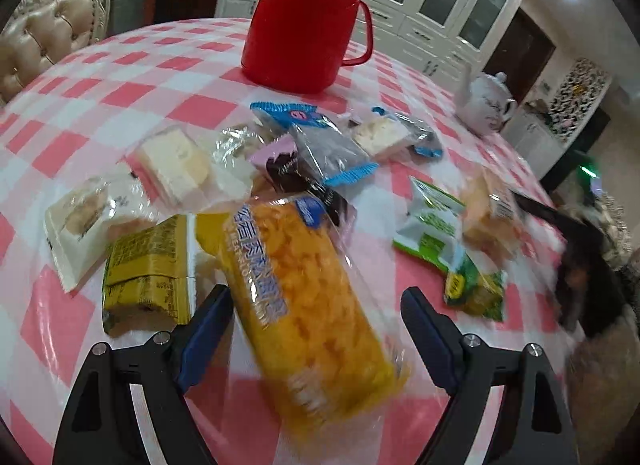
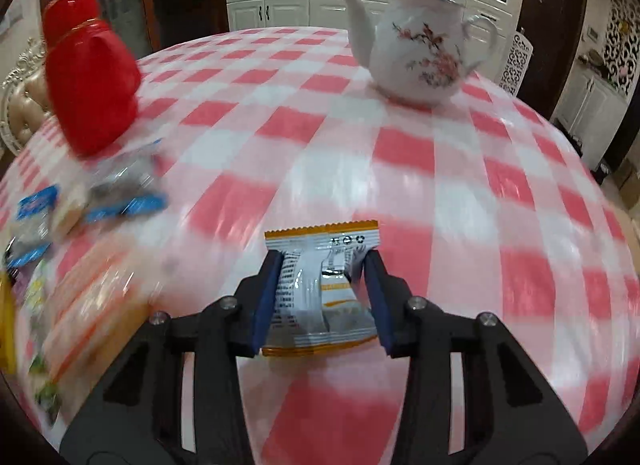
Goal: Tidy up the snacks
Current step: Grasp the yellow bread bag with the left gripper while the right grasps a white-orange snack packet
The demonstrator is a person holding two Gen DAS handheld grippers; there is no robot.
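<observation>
The right gripper [image 2: 322, 297] has its fingers clenched on a small silver-and-orange snack packet [image 2: 320, 293], held above a bare stretch of the checked worktop [image 2: 440, 193], well apart from the pile. The left gripper [image 1: 316, 325] has its fingers spread wide either side of a long orange cake packet [image 1: 308, 305]; blur makes contact hard to judge. These packets look light, with soft contents and slick, crinkly film, so gripping across the padded middle, gently, seems safer than pinching a sealed edge.
</observation>
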